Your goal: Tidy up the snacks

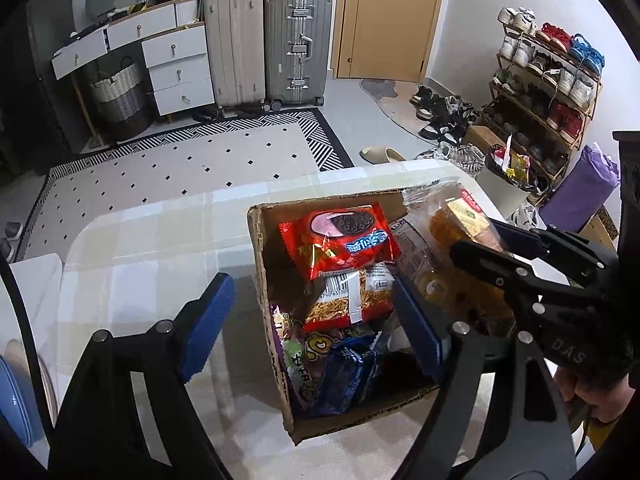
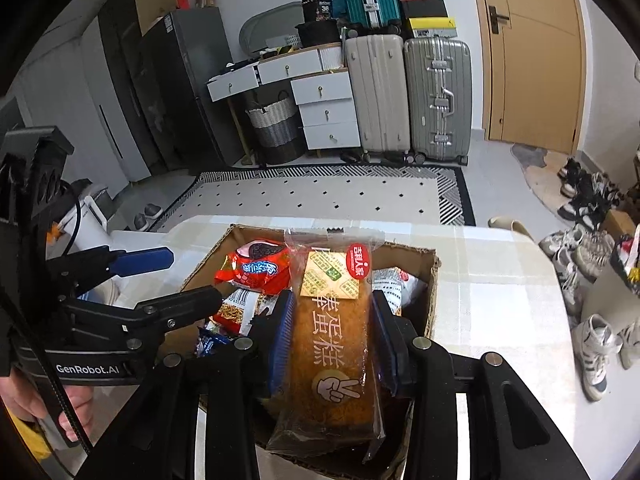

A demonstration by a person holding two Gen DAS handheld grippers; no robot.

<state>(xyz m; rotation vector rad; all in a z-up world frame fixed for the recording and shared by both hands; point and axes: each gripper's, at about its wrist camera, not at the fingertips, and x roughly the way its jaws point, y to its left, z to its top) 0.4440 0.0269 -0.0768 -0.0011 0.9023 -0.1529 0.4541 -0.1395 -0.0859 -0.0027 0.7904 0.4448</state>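
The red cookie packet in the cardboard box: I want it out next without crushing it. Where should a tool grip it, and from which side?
Probably from above, pinching the red cookie packet across its short sides near the top crimped edge. It lies flat and uppermost in the brown cardboard box, resting on the noodle-snack bag, so its upper face is exposed and the box walls block a sideways approach.

Tabletop (image 1: pixel 140 264) w/ pale checked cloth, rounded corners. Open cardboard box (image 1: pixel 268 280) sits directly on it, near far right corner; rest of cloth around it bare.
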